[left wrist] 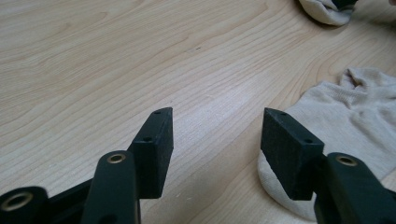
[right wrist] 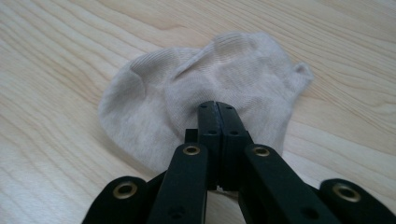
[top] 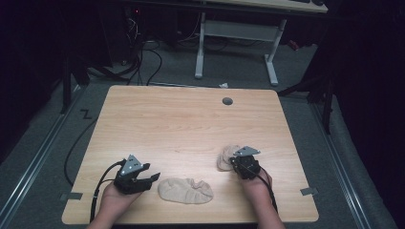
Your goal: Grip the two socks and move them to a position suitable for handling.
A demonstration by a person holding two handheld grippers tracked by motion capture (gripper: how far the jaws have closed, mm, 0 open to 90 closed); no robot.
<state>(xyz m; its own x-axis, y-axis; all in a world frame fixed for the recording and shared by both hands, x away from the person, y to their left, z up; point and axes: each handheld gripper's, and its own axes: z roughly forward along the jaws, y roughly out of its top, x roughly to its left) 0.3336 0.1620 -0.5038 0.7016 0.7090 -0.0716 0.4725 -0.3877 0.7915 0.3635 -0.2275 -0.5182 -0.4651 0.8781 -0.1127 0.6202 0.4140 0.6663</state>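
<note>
Two beige ankle socks lie on the wooden table (top: 191, 119). One sock (top: 186, 191) (left wrist: 355, 116) is flat near the front edge. My left gripper (top: 154, 177) (left wrist: 217, 140) is just left of it, open, with bare wood between the jaws and the right jaw over the sock's toe end. The other sock (top: 226, 156) (right wrist: 154, 102) is bunched up to the right, and its folds run toward the tips of my right gripper (top: 235, 163) (right wrist: 217, 105), which is shut on its fabric. That sock's edge (left wrist: 327, 11) also appears at the top of the left gripper view.
A grey cable hole (top: 227, 101) sits near the table's far edge. Beyond the table stand the white legs of a desk (top: 272, 62) and cables on the grey floor. Dark curtains close in both sides.
</note>
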